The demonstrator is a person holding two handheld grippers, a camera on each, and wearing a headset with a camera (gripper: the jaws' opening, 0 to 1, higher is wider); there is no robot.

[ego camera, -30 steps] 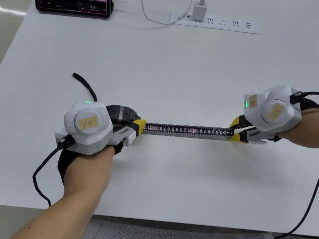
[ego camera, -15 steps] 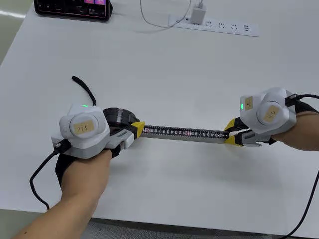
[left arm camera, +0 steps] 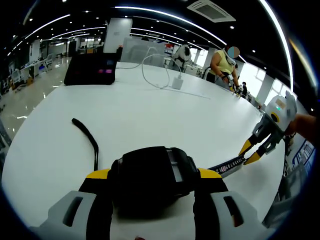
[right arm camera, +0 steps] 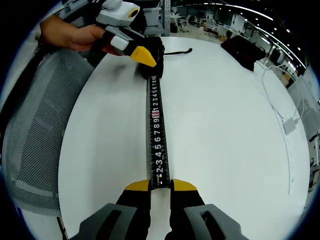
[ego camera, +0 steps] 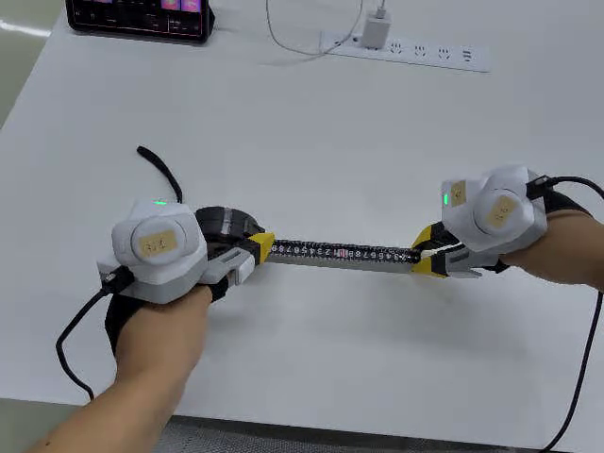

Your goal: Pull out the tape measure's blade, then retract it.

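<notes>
The black tape measure case (ego camera: 225,225) (left arm camera: 150,175) sits on the white table, held between the yellow-tipped jaws of my left gripper (ego camera: 247,247) (left arm camera: 154,176). Its black blade (ego camera: 340,253) (right arm camera: 157,134) with white numbers stretches right across the table to my right gripper (ego camera: 425,251) (right arm camera: 160,186), whose jaws are shut on the blade's end. In the right gripper view the blade runs straight away to the case (right arm camera: 152,60) and the left gripper (right arm camera: 135,50). The right gripper (left arm camera: 257,147) is at the right in the left gripper view, holding the blade (left arm camera: 227,166). A black wrist strap (ego camera: 160,167) (left arm camera: 87,142) trails from the case.
A white power strip (ego camera: 420,50) with a plugged charger (ego camera: 376,25) and cable lies at the table's far edge. A dark device (ego camera: 142,16) sits at the far left corner. A mesh chair (right arm camera: 35,125) stands beside the table's near edge.
My right gripper has moved left toward the case, and the drawn-out stretch of blade has grown shorter. The left gripper and case have stayed in place.
</notes>
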